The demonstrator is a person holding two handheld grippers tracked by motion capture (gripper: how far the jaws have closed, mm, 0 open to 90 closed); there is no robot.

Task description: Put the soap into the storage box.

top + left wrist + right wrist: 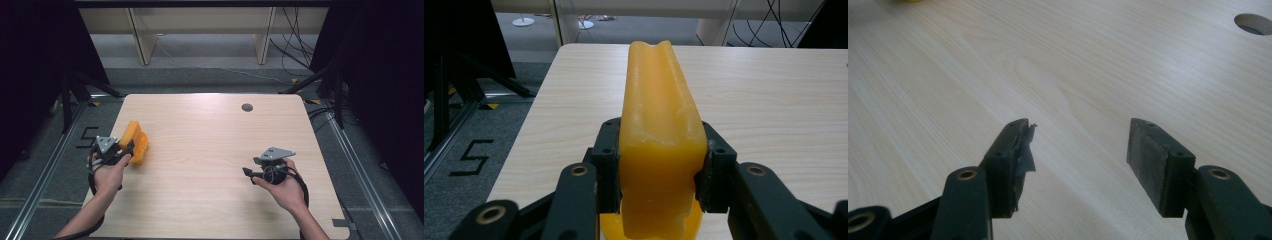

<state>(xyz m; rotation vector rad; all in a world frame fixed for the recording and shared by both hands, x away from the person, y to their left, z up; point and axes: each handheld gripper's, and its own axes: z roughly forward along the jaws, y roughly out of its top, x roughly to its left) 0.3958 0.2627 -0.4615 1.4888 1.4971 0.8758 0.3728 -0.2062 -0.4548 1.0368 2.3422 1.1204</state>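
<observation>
Clamping the yellow block near the worktop's left edge, the left gripper has its pick made (purpose unknown); the right gripper gapes empty near the right edge.

Each black hand-held gripper carries a grey triangular plate, brass-ringed pivots, and seemingly a black trailing cable.

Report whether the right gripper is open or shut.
Open. In the right gripper view the right gripper has its jaws standing well apart, with bare wooden table showing through the gap and nothing between them.
</observation>
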